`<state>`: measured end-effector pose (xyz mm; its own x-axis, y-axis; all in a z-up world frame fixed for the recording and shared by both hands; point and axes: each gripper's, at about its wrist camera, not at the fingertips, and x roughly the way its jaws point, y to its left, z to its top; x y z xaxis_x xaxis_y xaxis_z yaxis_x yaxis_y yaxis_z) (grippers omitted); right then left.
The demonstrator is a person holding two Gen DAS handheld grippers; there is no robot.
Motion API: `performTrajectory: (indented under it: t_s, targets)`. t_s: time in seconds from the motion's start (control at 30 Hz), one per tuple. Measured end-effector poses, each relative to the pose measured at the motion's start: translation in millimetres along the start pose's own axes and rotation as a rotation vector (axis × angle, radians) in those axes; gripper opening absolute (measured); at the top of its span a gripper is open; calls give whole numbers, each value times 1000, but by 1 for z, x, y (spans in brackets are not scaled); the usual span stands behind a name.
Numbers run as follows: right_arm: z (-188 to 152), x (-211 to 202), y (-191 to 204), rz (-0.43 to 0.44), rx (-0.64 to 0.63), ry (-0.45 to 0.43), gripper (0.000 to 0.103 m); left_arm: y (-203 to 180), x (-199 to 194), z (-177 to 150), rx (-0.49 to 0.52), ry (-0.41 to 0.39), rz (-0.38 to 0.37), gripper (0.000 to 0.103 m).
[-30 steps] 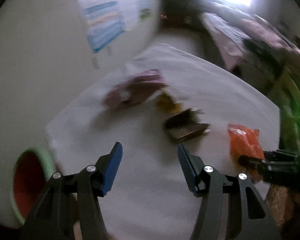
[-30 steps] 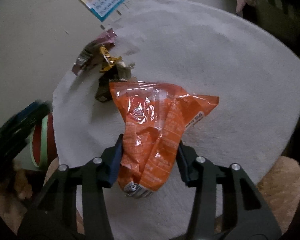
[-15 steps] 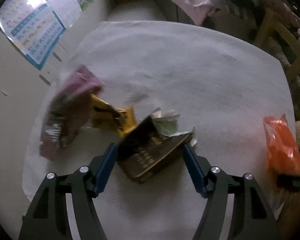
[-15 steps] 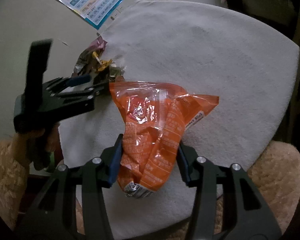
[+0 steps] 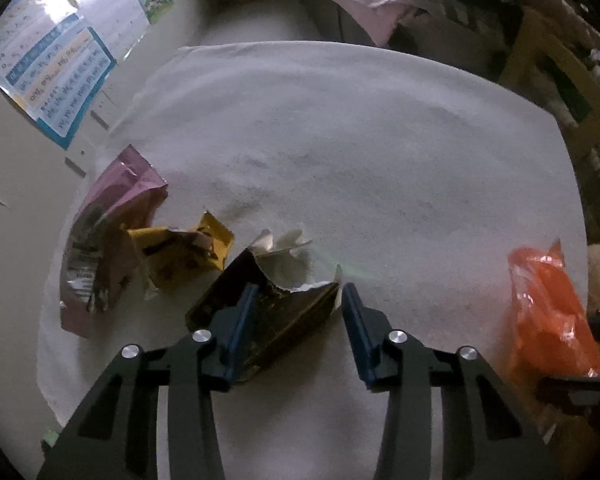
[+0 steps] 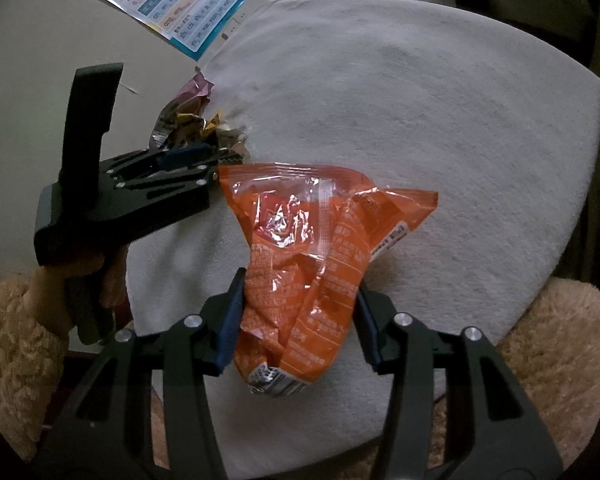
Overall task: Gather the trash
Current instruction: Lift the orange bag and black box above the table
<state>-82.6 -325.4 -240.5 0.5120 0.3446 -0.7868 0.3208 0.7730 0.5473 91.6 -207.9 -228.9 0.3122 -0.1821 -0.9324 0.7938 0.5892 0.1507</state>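
A torn dark wrapper (image 5: 288, 320) lies on the white cloth (image 5: 360, 160). My left gripper (image 5: 296, 308) stands over it, pointing steeply down. Its jaws are closing, and the blue pads (image 5: 240, 320) press the wrapper from both sides. A yellow wrapper (image 5: 180, 256) and a pink packet (image 5: 100, 248) lie just left of it, and a white scrap (image 5: 284, 244) sits behind. In the right wrist view my right gripper (image 6: 298, 320) is shut on the lower end of an orange snack bag (image 6: 308, 240). The bag's upper part rests on the cloth.
A printed poster (image 6: 188, 4) lies on the pale floor beyond the cloth's left edge. A hand (image 6: 80, 280) in a fluffy beige sleeve (image 6: 12, 340) holds the left gripper. Bedding and furniture (image 5: 480, 20) crowd the far side.
The left gripper swung over and came down around the dark wrapper, then narrowed its jaws onto it. The right gripper kept its hold on the orange bag and barely moved.
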Motion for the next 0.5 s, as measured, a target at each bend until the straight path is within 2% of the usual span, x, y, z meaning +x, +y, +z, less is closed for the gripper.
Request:
performTrajectory:
  t_s: [0.1, 0.17, 0.23, 0.3, 0.5]
  targets:
    - [1, 0, 1, 0, -7, 2, 49, 1, -5, -3, 30, -12, -6, 42]
    - [2, 1, 1, 1, -5, 4, 49, 7, -12, -3, 31, -36, -15, 61]
    - [3, 2, -1, 4, 4, 7, 49, 19, -21, -3, 4, -72, -32, 69]
    - [4, 4, -3, 7, 10, 11, 49, 29, -23, -2, -18, -73, -46, 72]
    - [3, 7, -3, 14, 18, 23, 49, 43, -2, -1, -16, -4, -63, 73]
